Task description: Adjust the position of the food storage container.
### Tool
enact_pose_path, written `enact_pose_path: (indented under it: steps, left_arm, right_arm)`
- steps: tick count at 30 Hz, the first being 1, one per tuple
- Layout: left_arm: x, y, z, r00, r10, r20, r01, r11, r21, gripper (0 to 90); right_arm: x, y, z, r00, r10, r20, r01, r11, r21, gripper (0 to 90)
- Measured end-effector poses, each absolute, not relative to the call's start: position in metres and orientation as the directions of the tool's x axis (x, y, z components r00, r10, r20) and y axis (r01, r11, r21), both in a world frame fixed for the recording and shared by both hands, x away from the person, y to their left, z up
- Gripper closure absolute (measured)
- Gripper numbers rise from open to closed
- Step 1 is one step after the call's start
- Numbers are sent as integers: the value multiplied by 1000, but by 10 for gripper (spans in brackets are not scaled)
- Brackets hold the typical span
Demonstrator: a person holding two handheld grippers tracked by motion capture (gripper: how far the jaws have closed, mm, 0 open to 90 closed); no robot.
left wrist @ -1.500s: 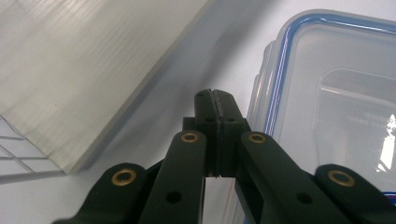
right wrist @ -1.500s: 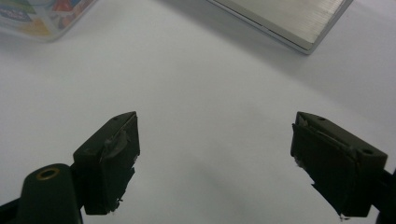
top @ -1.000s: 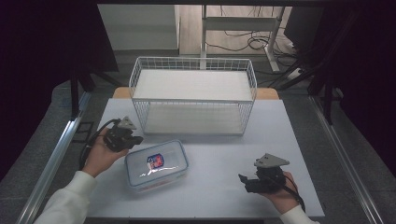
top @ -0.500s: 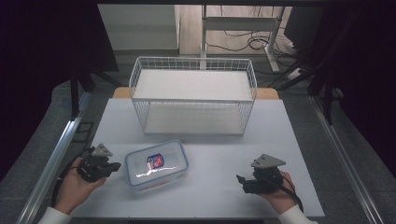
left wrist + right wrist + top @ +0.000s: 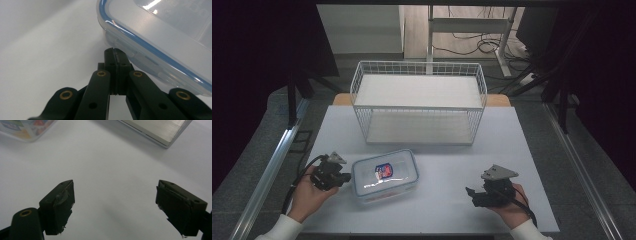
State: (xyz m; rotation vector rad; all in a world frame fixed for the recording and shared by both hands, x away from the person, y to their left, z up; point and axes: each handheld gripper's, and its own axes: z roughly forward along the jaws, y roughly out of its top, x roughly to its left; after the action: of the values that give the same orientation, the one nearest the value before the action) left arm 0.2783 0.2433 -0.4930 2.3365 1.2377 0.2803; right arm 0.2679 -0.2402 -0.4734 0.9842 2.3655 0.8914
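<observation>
The lidded plastic container (image 5: 385, 175) is lying on the white surface (image 5: 437, 150), in front of the wire basket (image 5: 419, 102). The left claw (image 5: 115, 53), jaws pressed together and empty, is being held at its side latch, probably for prying. The right claw (image 5: 115, 203) is being held wide apart.

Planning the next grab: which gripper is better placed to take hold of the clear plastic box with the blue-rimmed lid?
Left. The left gripper sits at the clear blue-rimmed plastic box's edge, shut; the open right gripper is farther off.

Lidded clear container (image 5: 385, 174) between left gripper (image 5: 343, 176) and right gripper (image 5: 473, 194), before white wire rack (image 5: 419, 102).
</observation>
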Motion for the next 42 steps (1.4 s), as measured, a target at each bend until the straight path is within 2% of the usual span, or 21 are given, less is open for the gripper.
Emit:
enact_pose_path:
  steps: [16,28,37,42]
  left_arm:
    - [320,189,-494,615,786,-69,694,-497,521,900]
    - [333,156,-493,641,764,-77,673,-510,536,900]
    - [332,163,-489,618,782,-81,673,-474,568,900]
    - [315,178,-477,612,781,-129,665,-419,619,900]
  right_arm:
    - [268,-241,-473,-660,739,-135,464,542,701,160]
    - [268,-243,-473,-662,738,-135,461,542,703,160]
    - [267,-244,-473,-653,745,-135,466,536,704,160]
    - [267,-247,-473,-648,750,-130,471,529,706,160]
